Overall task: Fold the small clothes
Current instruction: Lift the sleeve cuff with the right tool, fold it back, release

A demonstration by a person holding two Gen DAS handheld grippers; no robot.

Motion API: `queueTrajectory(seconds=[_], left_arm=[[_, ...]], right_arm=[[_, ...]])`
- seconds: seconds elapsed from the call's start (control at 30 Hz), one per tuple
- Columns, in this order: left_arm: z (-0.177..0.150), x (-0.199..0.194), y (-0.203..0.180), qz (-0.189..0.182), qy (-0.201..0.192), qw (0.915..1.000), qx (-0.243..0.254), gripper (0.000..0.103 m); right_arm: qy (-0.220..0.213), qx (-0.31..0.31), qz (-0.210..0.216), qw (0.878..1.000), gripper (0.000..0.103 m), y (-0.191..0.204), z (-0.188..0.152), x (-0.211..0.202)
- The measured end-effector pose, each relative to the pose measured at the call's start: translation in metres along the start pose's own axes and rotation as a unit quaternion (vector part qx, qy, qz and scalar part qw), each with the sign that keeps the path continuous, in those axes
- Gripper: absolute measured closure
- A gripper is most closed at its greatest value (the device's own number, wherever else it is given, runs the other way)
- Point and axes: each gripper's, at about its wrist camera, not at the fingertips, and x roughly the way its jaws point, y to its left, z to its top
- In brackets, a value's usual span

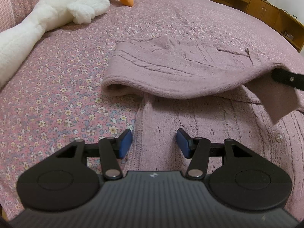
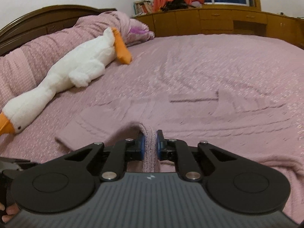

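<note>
A mauve knitted cardigan (image 1: 171,70) with pearl buttons lies on the bed, its sleeve folded over the body. My left gripper (image 1: 154,144) is open and empty, low over the cardigan's near left edge. My right gripper (image 2: 150,144) is shut on a fold of the cardigan (image 2: 150,152) and holds it lifted. In the left wrist view the right gripper's finger (image 1: 286,78) shows at the right edge, pinching the raised sleeve edge.
The bed has a pink floral cover (image 1: 57,95). A white plush goose (image 2: 76,66) with orange feet lies along the left, by the pillows. Wooden cabinets (image 2: 209,20) stand behind the bed's far side.
</note>
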Motion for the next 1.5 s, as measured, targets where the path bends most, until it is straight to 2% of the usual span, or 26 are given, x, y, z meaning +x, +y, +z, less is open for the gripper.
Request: queueTrajectory(seconds=[0.27,0.43,0.5,0.57,0.63,0.73,0.83,0.93,1.0,1.03,1.07,1.13,1.3,1.5], left_arm=[[-0.001,0.000,0.000,0.000,-0.001,1.0000,0.000,0.048],[0.000,0.001,-0.001,0.003,-0.002,1.0000,0.003,0.046],[0.001,0.001,-0.001,0.004,-0.002,1.0000,0.004,0.045],[0.001,0.002,-0.001,0.004,-0.002,1.0000,0.004,0.045],[0.001,0.002,-0.001,0.004,-0.003,1.0000,0.006,0.045],[0.001,0.002,-0.001,0.005,-0.004,1.0000,0.007,0.044],[0.000,0.001,0.000,0.004,-0.005,1.0000,0.006,0.044],[0.003,0.001,0.001,0.006,-0.008,0.9999,0.000,0.044],[0.007,0.003,0.002,0.010,-0.011,0.9999,0.002,0.044],[0.009,0.004,0.003,0.014,-0.014,0.9998,0.002,0.044],[0.011,0.006,0.003,0.017,-0.017,0.9997,0.001,0.044],[0.016,0.010,0.005,0.020,-0.021,0.9996,-0.001,0.044],[0.031,0.029,0.009,0.015,-0.037,0.9992,-0.006,0.044],[0.042,0.043,0.009,0.040,-0.044,0.9982,-0.004,0.044]], right_arm=[[-0.012,0.019,-0.037,0.999,0.091,-0.030,-0.001,-0.015],[0.035,0.048,-0.030,0.998,0.090,-0.055,-0.018,-0.013],[0.055,0.057,-0.028,0.996,0.081,-0.063,-0.027,-0.010],[0.065,0.070,-0.036,0.995,0.056,-0.068,-0.036,-0.011],[0.062,0.089,-0.033,0.994,0.048,-0.072,-0.041,-0.012],[0.064,0.126,-0.027,0.990,0.044,-0.079,-0.043,-0.013],[0.064,0.091,-0.031,0.993,0.044,-0.070,-0.045,-0.012],[0.082,0.039,-0.045,0.995,0.044,-0.059,-0.046,-0.002],[0.096,0.014,-0.043,0.994,0.050,-0.054,-0.046,0.008],[0.098,0.002,-0.042,0.994,0.068,-0.052,-0.043,0.011],[0.101,-0.016,-0.040,0.994,0.081,-0.049,-0.040,0.014],[0.093,-0.058,-0.047,0.993,0.090,-0.040,-0.028,0.015],[0.045,-0.169,-0.073,0.982,0.091,-0.024,0.014,0.013],[0.007,-0.287,-0.128,0.949,0.091,-0.021,0.058,0.022]])
